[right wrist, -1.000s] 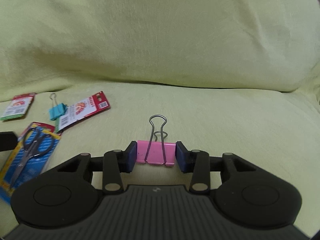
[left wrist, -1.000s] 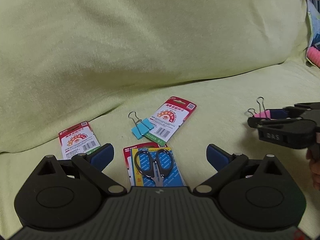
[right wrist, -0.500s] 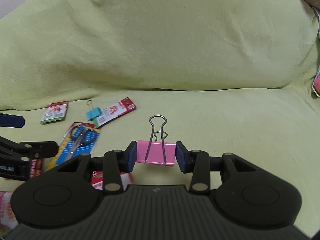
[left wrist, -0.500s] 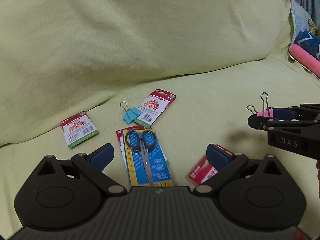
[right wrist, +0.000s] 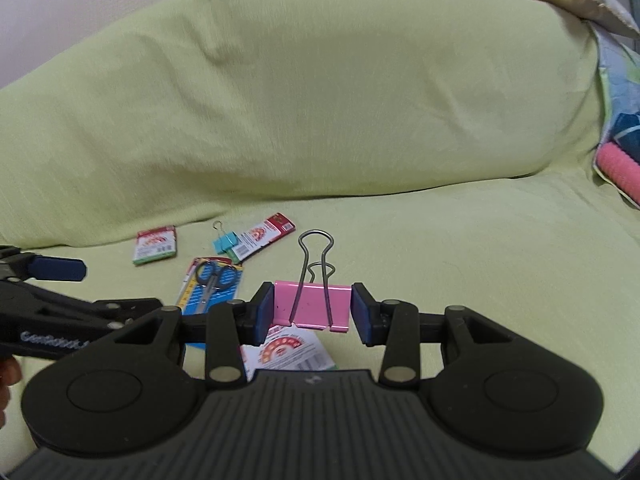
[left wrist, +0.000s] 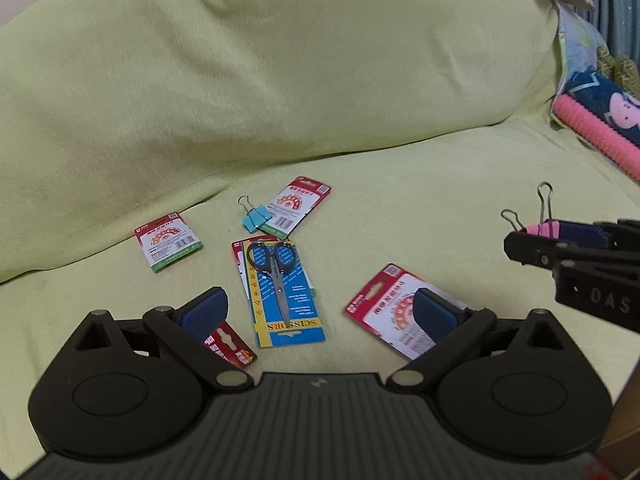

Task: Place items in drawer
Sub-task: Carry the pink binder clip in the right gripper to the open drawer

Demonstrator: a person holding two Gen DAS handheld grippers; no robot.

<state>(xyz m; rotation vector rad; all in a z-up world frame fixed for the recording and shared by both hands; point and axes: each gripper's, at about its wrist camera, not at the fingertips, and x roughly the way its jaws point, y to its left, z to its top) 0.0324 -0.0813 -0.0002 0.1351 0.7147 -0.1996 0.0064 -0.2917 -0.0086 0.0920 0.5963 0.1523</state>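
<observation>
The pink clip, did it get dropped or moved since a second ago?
Not dropped. The right tongs are still shut on the pink clip and have carried it up and back from the sofa. The left tongs, open and empty, pulled back too, so more cards show. The scissors and blue clip lie where they were.

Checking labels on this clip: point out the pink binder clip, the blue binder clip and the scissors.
pink binder clip (right wrist: 312,306): right wrist view, on its pink body between the right tongs' pads.
blue binder clip (left wrist: 256,218): left wrist view, on its blue body.
scissors (left wrist: 276,276): left wrist view, on the blades.
</observation>
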